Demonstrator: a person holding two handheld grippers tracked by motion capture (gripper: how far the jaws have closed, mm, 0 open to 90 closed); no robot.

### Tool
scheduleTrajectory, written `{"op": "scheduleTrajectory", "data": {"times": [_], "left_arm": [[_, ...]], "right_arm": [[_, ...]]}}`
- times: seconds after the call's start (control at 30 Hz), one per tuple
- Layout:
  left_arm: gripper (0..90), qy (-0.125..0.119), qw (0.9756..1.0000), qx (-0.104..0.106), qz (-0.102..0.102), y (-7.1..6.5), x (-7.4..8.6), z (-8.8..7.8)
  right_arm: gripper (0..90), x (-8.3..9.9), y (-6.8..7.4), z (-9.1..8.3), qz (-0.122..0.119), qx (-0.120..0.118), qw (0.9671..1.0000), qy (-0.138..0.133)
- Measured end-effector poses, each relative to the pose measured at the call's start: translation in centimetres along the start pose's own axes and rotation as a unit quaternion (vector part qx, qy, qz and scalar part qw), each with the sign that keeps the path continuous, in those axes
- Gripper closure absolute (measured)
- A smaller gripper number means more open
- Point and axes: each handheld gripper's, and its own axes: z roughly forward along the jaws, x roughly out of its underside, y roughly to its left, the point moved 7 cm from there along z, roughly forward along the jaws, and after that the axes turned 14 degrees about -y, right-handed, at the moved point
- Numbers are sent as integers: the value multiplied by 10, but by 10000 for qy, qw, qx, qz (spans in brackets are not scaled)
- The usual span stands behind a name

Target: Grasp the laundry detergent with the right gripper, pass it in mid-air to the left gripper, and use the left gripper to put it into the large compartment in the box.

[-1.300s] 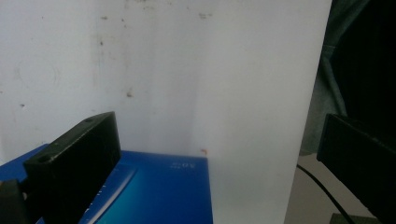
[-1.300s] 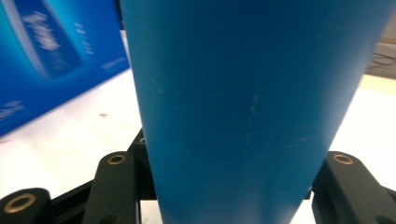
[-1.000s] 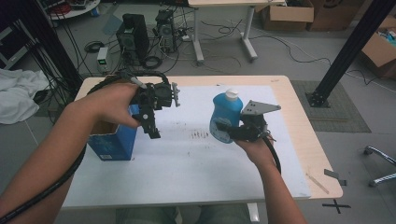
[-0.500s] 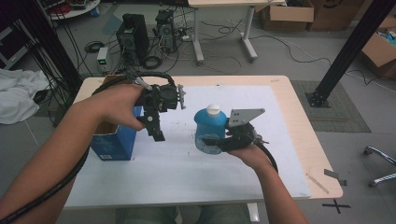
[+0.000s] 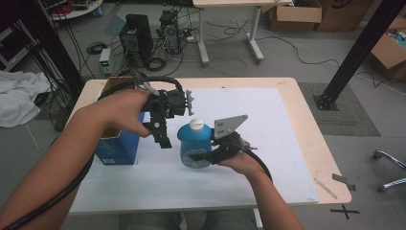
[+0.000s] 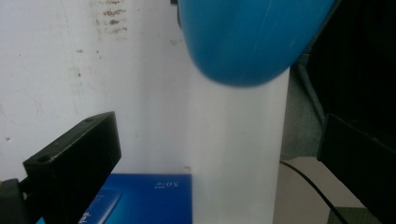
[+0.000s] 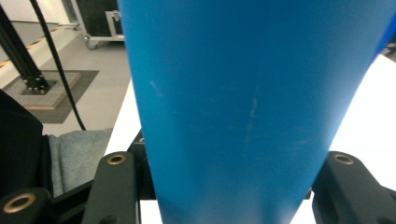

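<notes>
White mat (image 5: 287,143): right hand-held gripper (image 5: 203,154) clamps blue bottle (image 5: 194,146); left hand-held gripper (image 5: 163,136) angled down, jaws apart.

The blue bottle (image 7: 252,107) runs off the top & bottom edges in the right gripper view, so its cap is cut off. In the left gripper view it's blurry. The writing on the blue box (image 5: 117,146) is too small to read.
</notes>
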Motion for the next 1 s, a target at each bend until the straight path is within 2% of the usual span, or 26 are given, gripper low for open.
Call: {"op": "scheduleTrajectory", "data": {"times": [0.07, 0.4, 0.7, 0.77, 0.9, 0.97, 1.0], "left_arm": [[1, 14, 10000, 6, 0, -1, 1, 1], [1, 130, 9999, -10, -15, -3, 3, 10], [3, 177, 9998, -52, 66, -6, -1, 15], [3, 199, 9997, -70, 86, -6, -2, 17], [10, 245, 9996, -86, 112, -6, -2, 17], [14, 260, 9995, -115, 121, -5, -1, 18], [16, 284, 9994, -135, 136, -5, -1, 19]], "right_arm": [[452, 1, -1, 10, 26, -60, 10000, -16], [452, 0, -4, 40, 102, -185, 9998, -4], [453, -1, -3, 53, 130, -283, 9995, -8], [453, -4, -4, 57, -27, -309, 9995, -83], [453, -4, -2, 58, 54, -351, 9994, -41], [453, -5, -2, 59, -4, -361, 9993, -85], [453, -5, -1, 59, 63, -372, 9993, -56]]}}
